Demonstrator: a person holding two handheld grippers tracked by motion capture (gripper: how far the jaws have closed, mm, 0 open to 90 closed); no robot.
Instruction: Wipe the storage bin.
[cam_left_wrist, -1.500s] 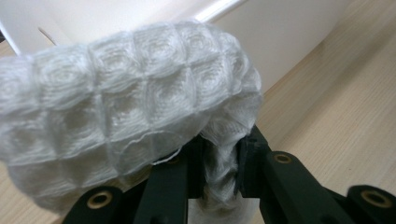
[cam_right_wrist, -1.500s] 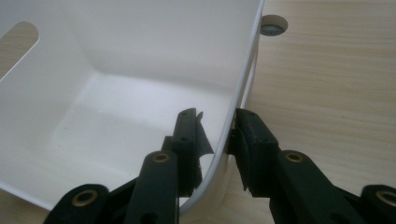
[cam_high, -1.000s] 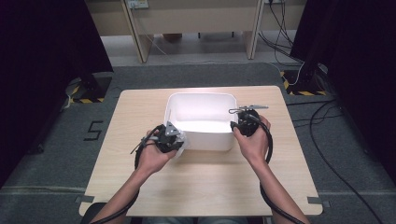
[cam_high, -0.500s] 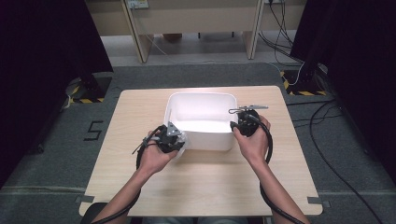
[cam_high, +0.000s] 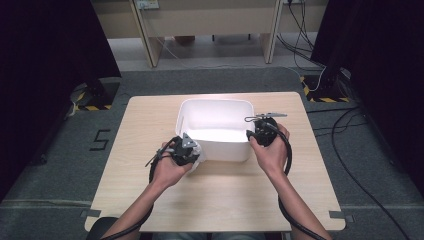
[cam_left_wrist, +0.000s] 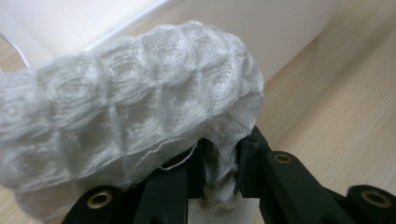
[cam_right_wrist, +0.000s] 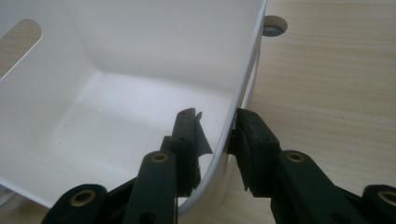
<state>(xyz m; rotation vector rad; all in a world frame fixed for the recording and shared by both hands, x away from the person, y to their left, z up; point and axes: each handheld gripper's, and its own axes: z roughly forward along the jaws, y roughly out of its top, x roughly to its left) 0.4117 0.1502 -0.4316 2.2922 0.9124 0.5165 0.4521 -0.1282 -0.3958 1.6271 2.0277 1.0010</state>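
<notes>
A white waffle-weave cloth (cam_left_wrist: 140, 102) is bunched in my left gripper (cam_left_wrist: 219, 154), whose jaws are shut on a fold of it. In the high view the left gripper (cam_high: 191, 152) holds the cloth (cam_high: 199, 150) against the front-left corner of the white plastic bin (cam_high: 215, 102). My right gripper (cam_right_wrist: 215, 121) straddles the bin's wall (cam_right_wrist: 243, 70) near its front-right corner, one jaw inside and one outside. The outer pad touches the wall, and a small gap shows at the inner pad. From above, the right gripper (cam_high: 252, 134) sits on that right rim. Nothing lies inside the bin.
The bin stands in the middle of a light wooden table (cam_high: 145, 125). A round hole (cam_right_wrist: 274, 26) in the tabletop shows just beyond the bin. Cables (cam_high: 350, 130) trail on the grey floor at the right, and dark curtains stand on both sides.
</notes>
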